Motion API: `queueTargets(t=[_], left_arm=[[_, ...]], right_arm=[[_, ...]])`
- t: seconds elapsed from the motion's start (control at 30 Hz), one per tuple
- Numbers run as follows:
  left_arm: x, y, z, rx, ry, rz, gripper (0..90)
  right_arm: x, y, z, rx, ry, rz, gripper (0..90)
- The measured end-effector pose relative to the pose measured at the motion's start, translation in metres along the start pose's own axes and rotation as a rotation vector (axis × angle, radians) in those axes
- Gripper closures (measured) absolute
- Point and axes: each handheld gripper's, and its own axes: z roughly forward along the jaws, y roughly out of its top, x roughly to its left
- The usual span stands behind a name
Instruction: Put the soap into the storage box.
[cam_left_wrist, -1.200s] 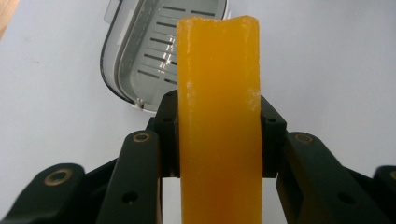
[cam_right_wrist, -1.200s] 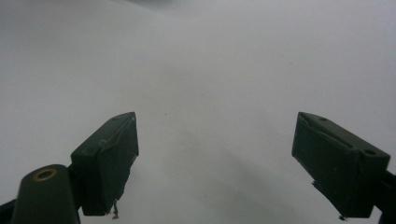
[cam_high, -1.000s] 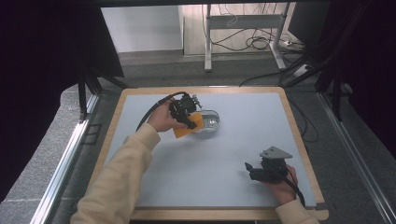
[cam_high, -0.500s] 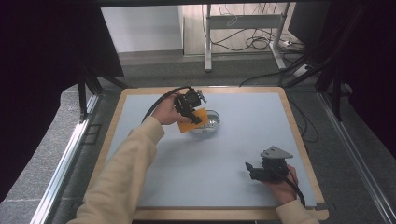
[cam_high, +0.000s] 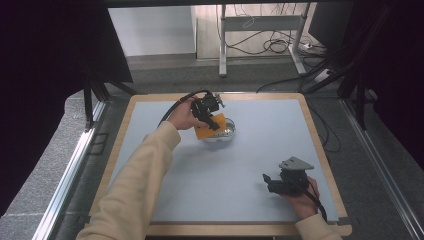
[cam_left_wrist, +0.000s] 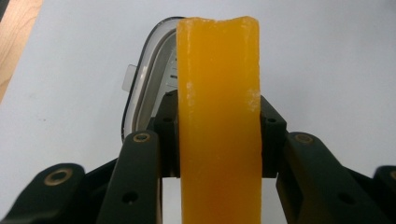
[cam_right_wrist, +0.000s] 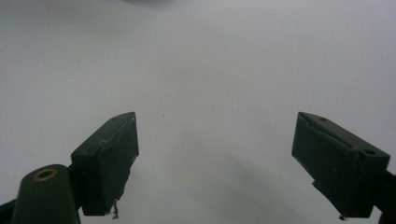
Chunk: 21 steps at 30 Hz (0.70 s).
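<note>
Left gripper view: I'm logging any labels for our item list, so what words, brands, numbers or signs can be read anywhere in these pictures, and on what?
None can be read.
The orange sponge in the left tongs bears no print.
The clear container behind it shows faint marks inside, too blurred to read.
The mat and the right tongs bear no text.

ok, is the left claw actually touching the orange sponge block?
Touching. The left gripper view shows the left claw shut on the orange sponge block, both black pads pressed flat against its sides, above the clear container.
</note>
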Motion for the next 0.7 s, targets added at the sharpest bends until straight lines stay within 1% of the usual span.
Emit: queueTargets(t=[0.1,0.2,0.37,0.43,0.47,0.53,0.57,0.7], left_arm=[[0.001,0.002,0.001,0.003,0.000,-0.001,61.6],[0.003,0.005,0.004,0.009,-0.005,0.009,61.6],[0.007,0.008,0.012,0.009,-0.018,0.023,61.6],[0.007,0.010,0.016,0.007,-0.016,0.019,61.6],[0.007,0.012,0.018,0.015,-0.004,0.031,61.6],[0.007,0.014,0.018,0.016,-0.004,0.037,61.6],[0.007,0.016,0.018,0.018,-0.019,0.044,61.6],[0.008,0.020,0.019,0.021,-0.014,0.060,61.6]], right_arm=[[0.000,0.000,0.000,0.001,0.003,0.002,15.2],[-0.001,0.000,0.000,0.002,0.003,0.004,15.2],[0.000,0.000,0.001,0.005,0.004,0.005,15.3],[0.000,0.000,0.001,0.006,0.006,0.006,15.3],[-0.001,0.000,0.001,0.005,0.006,0.006,15.3],[-0.001,-0.001,0.000,0.005,0.006,0.007,15.3],[-0.001,-0.001,0.000,0.005,0.002,0.009,15.7],[-0.002,-0.001,0.000,0.007,0.001,0.015,15.9]])
